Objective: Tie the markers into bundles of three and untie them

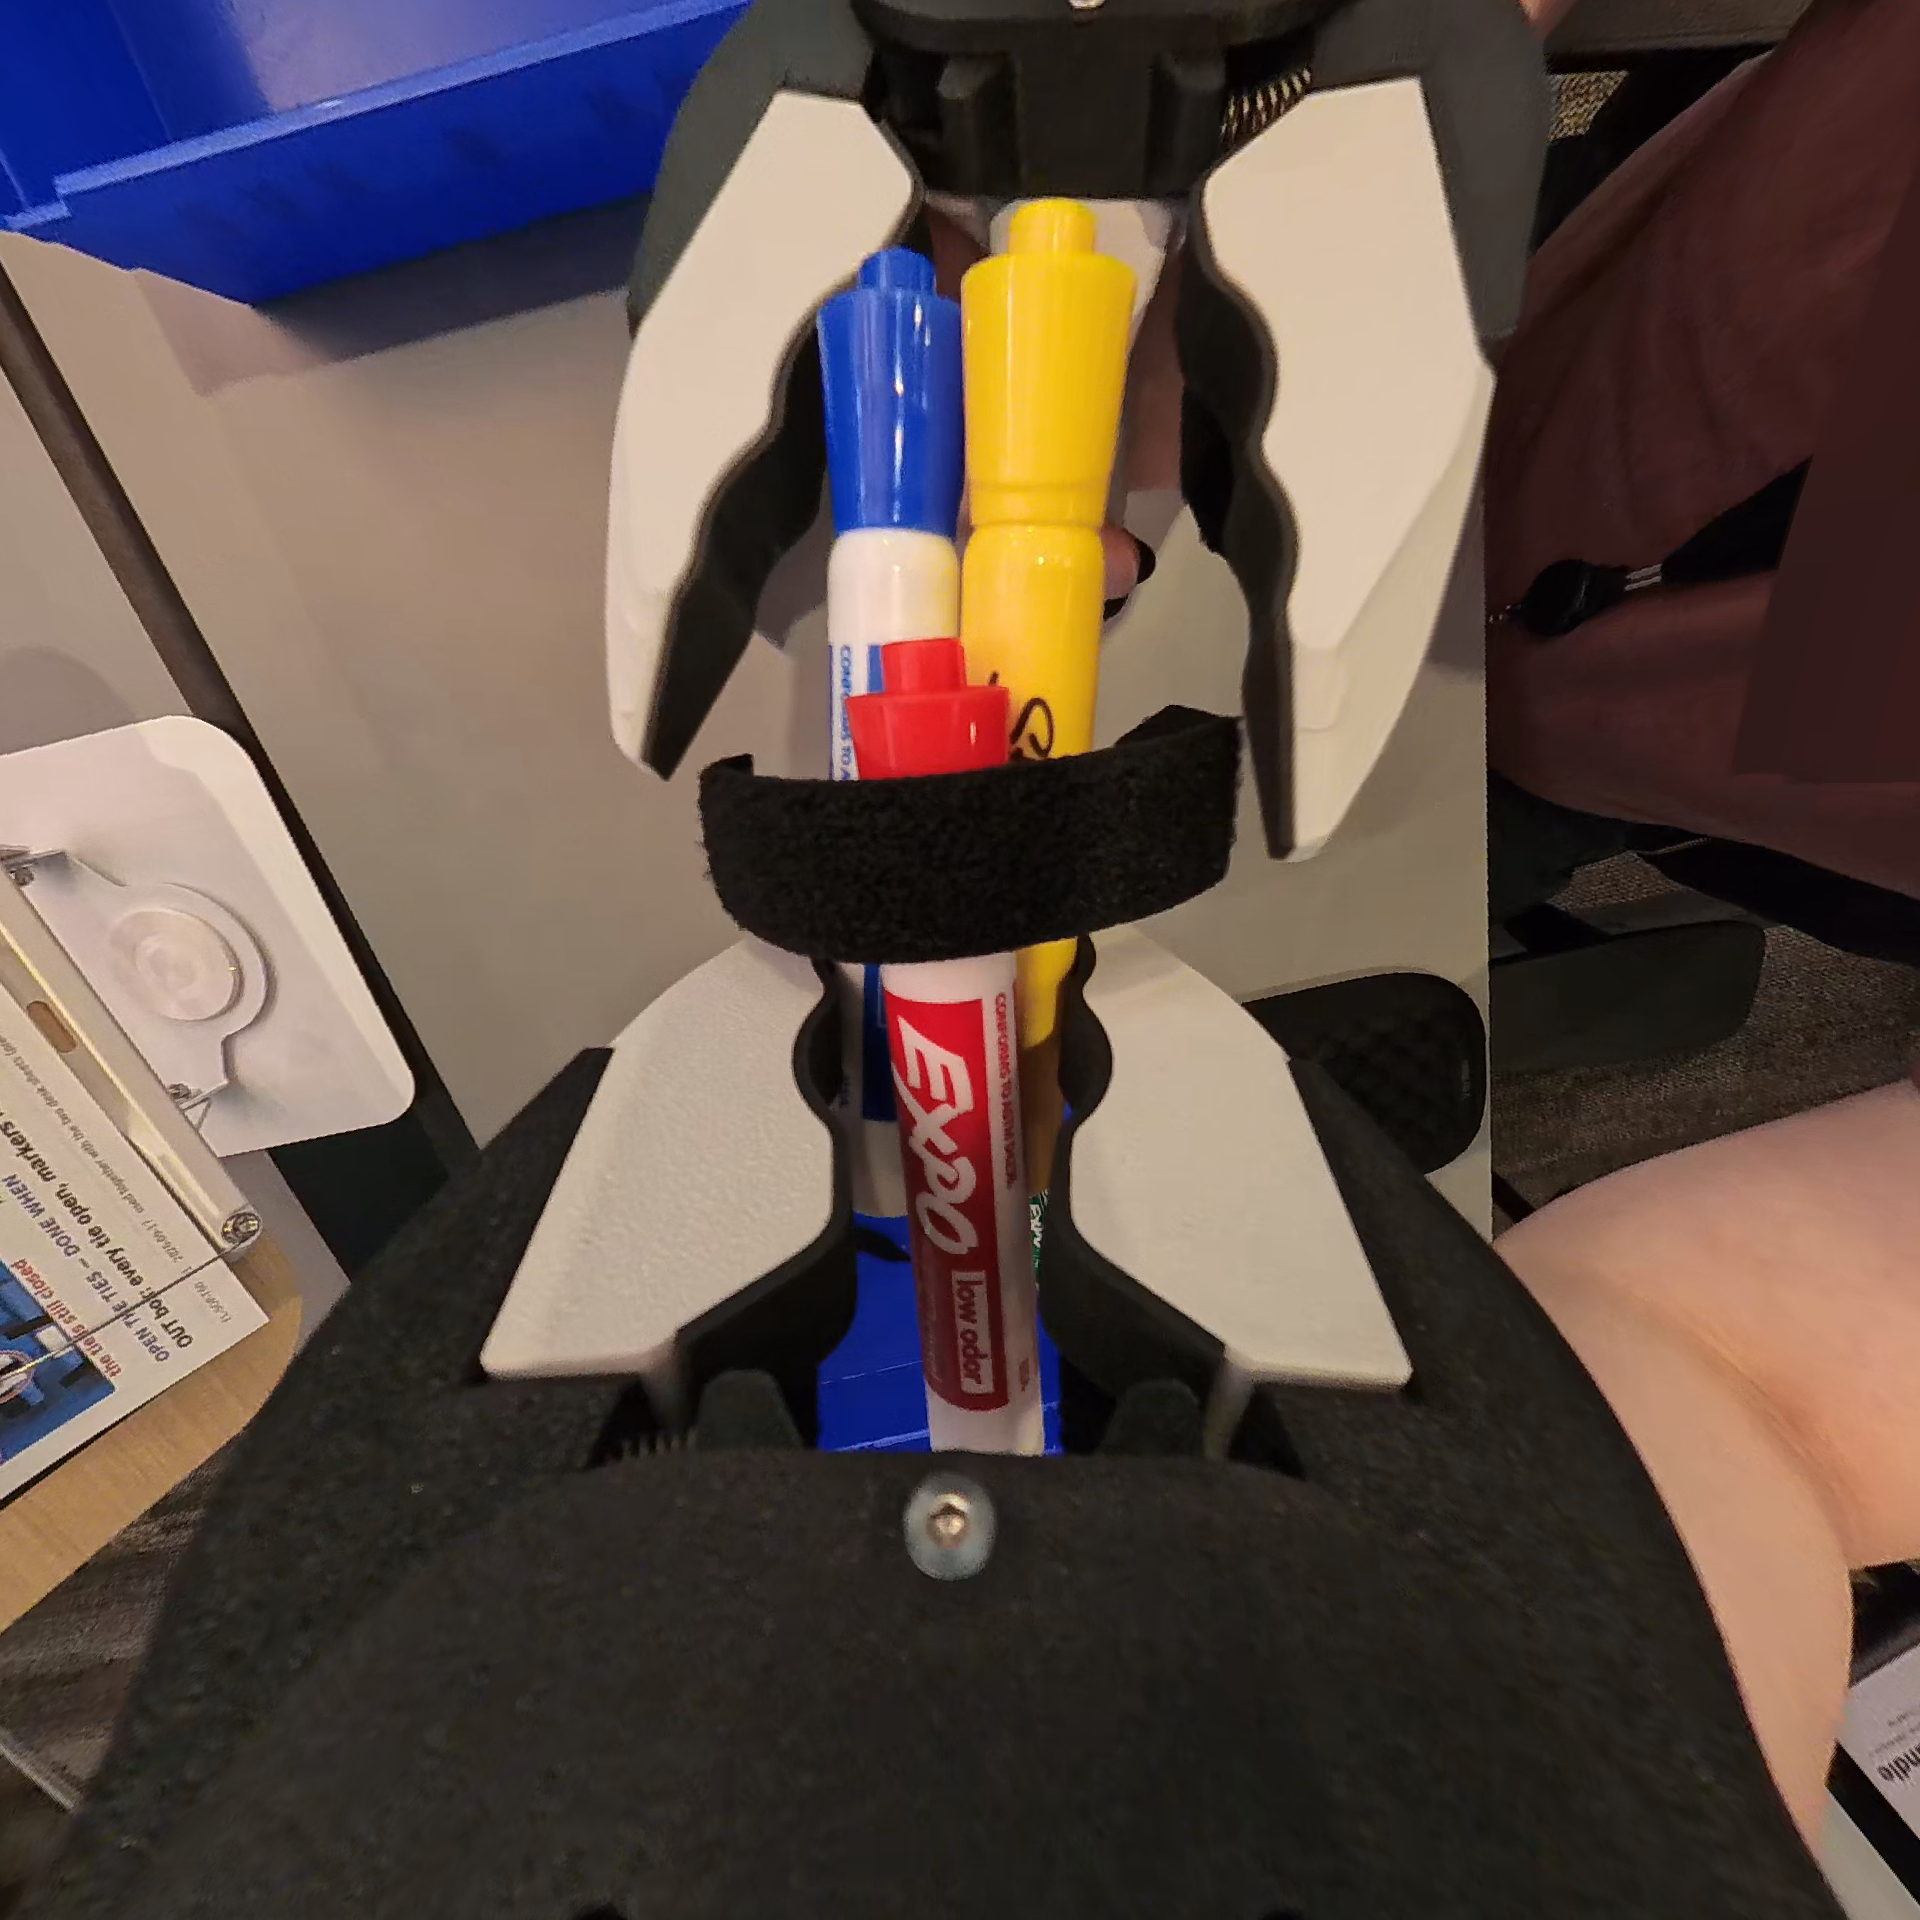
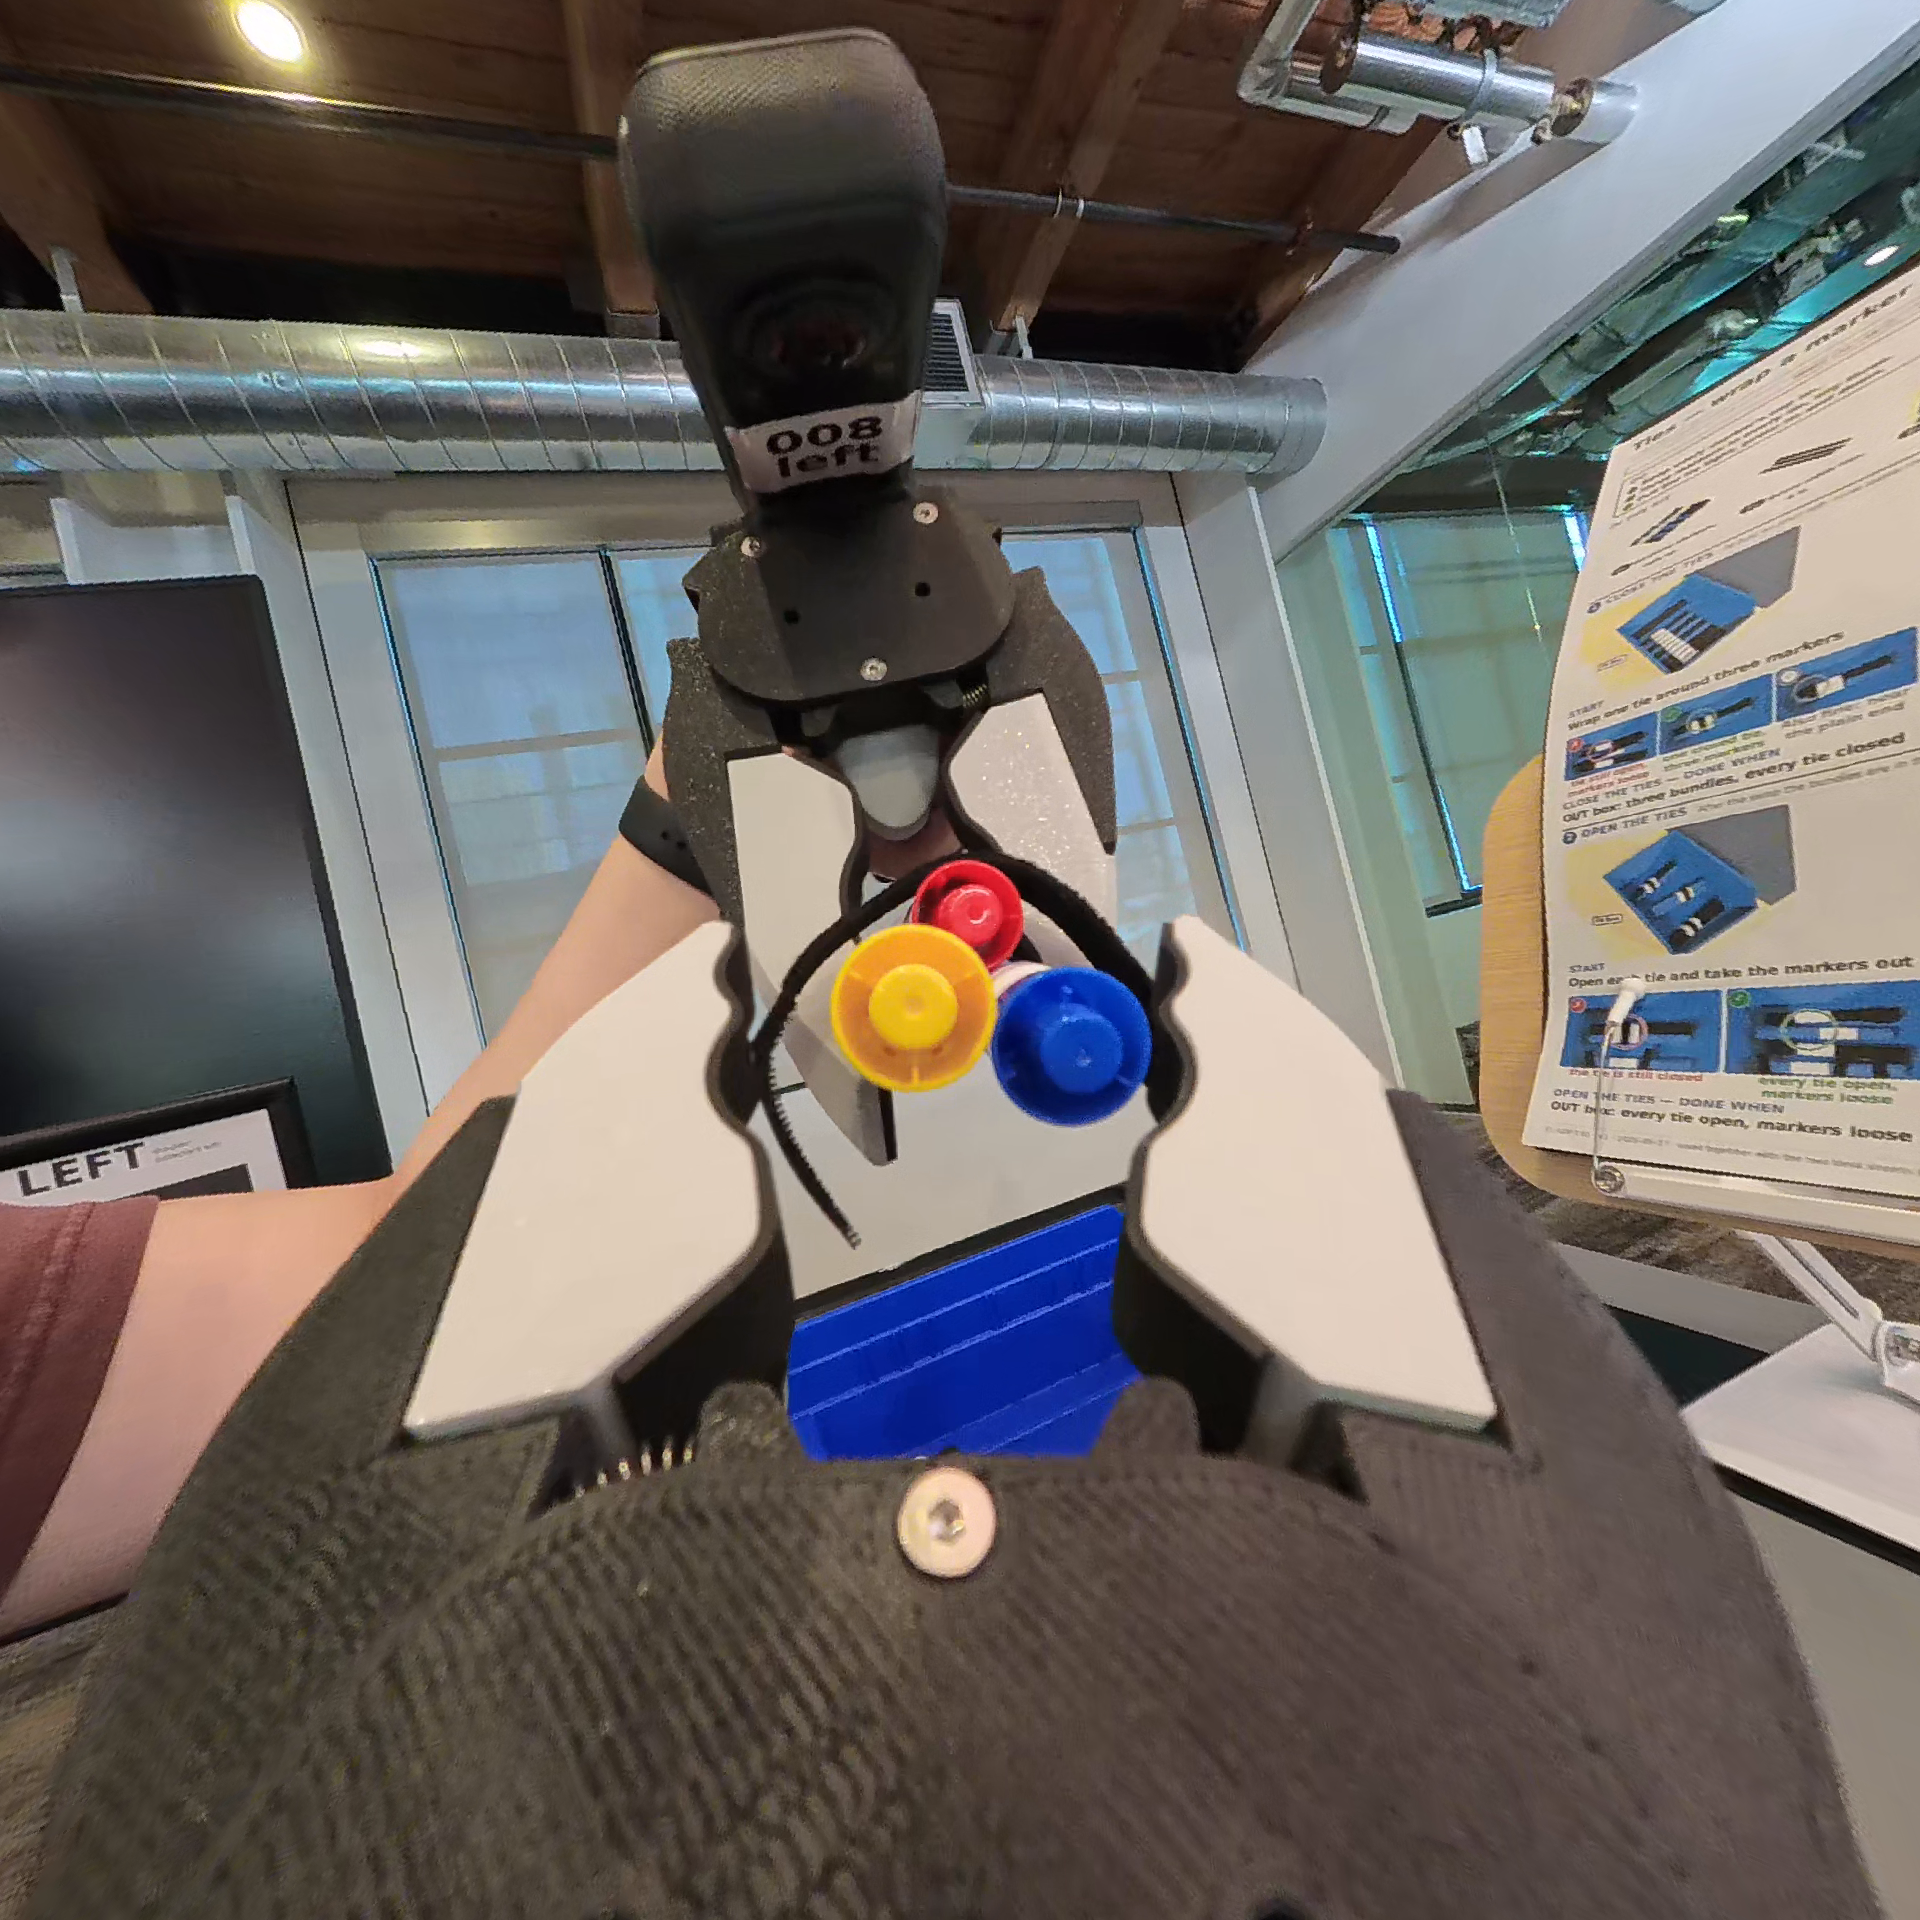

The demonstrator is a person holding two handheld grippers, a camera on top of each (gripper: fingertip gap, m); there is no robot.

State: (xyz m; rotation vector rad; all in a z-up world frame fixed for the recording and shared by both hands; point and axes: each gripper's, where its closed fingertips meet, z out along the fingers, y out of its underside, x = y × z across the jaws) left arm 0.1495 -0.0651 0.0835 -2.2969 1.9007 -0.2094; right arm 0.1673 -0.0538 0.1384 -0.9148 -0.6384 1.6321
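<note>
**Three capped markers held end-on between two facing grippers**

The right gripper (image 2: 951, 1049) fills the near foreground, its white fingers (image 2: 613, 1226) spread apart on either side of the marker caps without clearly touching them. Facing it from the far side, the left gripper (image 2: 894, 1039) holds the bundle. The yellow marker (image 2: 912, 1008) sits at left, the blue marker (image 2: 1070, 1044) at right, and the red marker (image 2: 969, 912) above and farther back. A black strap (image 2: 800, 997) arcs over the three, its loose end hanging down at left. A blue bin (image 2: 956, 1340) lies below. An instruction sheet (image 2: 1745, 831) stands at right. A person's forearm (image 2: 312, 1226) reaches in from the left.
</note>
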